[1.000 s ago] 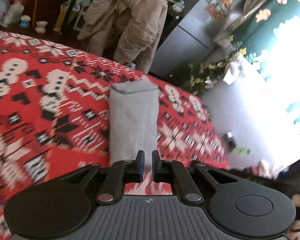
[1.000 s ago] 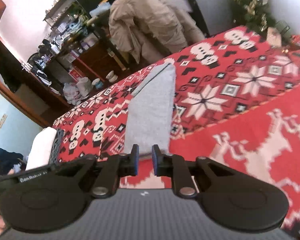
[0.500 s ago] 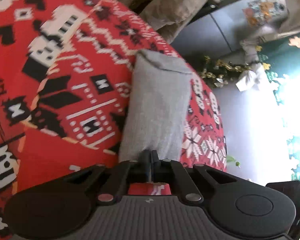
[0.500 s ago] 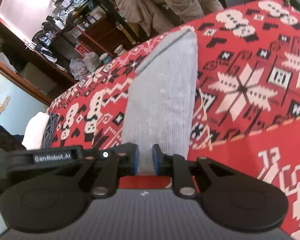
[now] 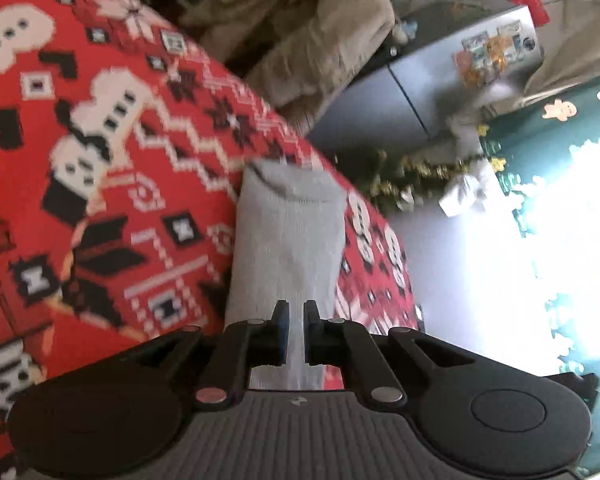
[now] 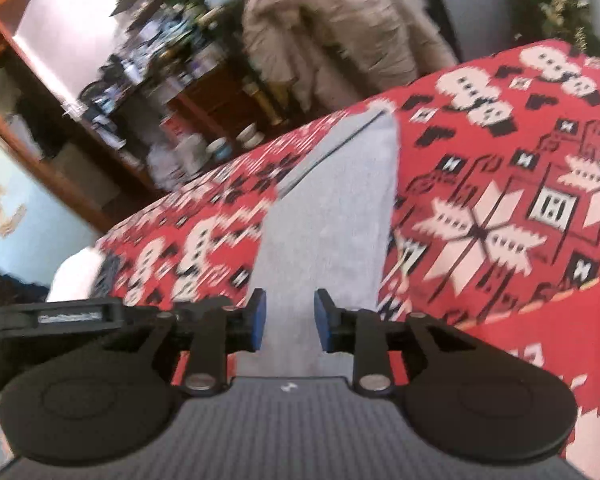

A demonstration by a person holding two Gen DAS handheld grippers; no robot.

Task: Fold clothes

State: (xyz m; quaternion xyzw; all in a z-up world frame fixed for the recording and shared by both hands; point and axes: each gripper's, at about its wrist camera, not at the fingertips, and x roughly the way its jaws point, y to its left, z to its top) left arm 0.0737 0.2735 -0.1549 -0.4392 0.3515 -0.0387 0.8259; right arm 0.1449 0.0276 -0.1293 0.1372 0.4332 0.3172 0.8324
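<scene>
1. Because it is a soft grey knit, the grey garment [image 5: 288, 236] should handle as light and limp: it will sag from any single hold and bend wherever it is unsupported, though the fabric looks grippy rather than slick, and nothing about it seems fragile.
2. It lies as a long, narrow strip on the red patterned cloth [image 5: 100, 200] that covers the tabletop, running from the near edge away toward the far edge, where its far end shows a layered, doubled-over look in both views.
3. My judgement is that the best holds are the two corners of the near end, one per hand, pinching through all layers so the strip lifts evenly.
4. The left tongs [image 5: 296, 320] sit over the near end of the strip with a narrow gap between the pads; grey cloth shows through that gap, so they are slightly apart and not pinching.
5. The right tongs [image 6: 288, 316] are also over the near end, their blue pads [image 6: 259, 316] clearly spread, with the cloth lying between and below them, not gripped.
6. Whether this strip awaits a further fold or has just been set down folded, the views cannot settle.
</scene>
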